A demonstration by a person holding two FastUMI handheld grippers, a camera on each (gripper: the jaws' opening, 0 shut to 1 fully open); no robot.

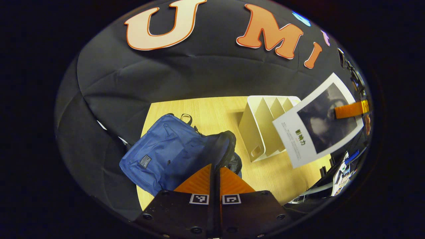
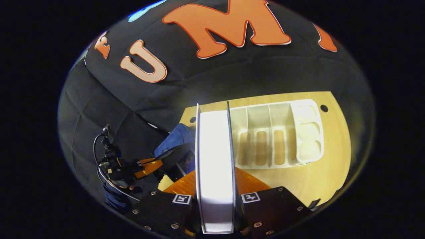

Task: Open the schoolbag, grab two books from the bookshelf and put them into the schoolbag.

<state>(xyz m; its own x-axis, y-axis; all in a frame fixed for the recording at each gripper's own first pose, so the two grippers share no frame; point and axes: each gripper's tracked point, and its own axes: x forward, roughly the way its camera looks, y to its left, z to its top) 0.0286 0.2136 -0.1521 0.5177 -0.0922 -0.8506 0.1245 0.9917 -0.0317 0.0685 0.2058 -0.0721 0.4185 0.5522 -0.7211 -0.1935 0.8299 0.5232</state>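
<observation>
Desk (image 1: pixel 212 111) of pale wood carries everything, its far edge against the booth cloth. On it, at about nine o'clock from the white bookshelf (image 2: pixel 275 132), lies the blue schoolbag (image 1: pixel 166 156), its dark-lined mouth (image 1: pixel 229 146) gaping toward three o'clock. The bookshelf's slots look empty in the right gripper view. A white-covered book (image 1: pixel 315 129) hangs in the air over the shelf at three o'clock in the left gripper view, clamped edge-on between both fingers of the right gripper (image 2: pixel 215 192). The left gripper (image 1: pixel 215 179) is clenched on the rim of the bag's opening, as far as I can judge. To do this step well, hold that rim up and wide, bring the book round spine-first, and let go only once it is well inside.
</observation>
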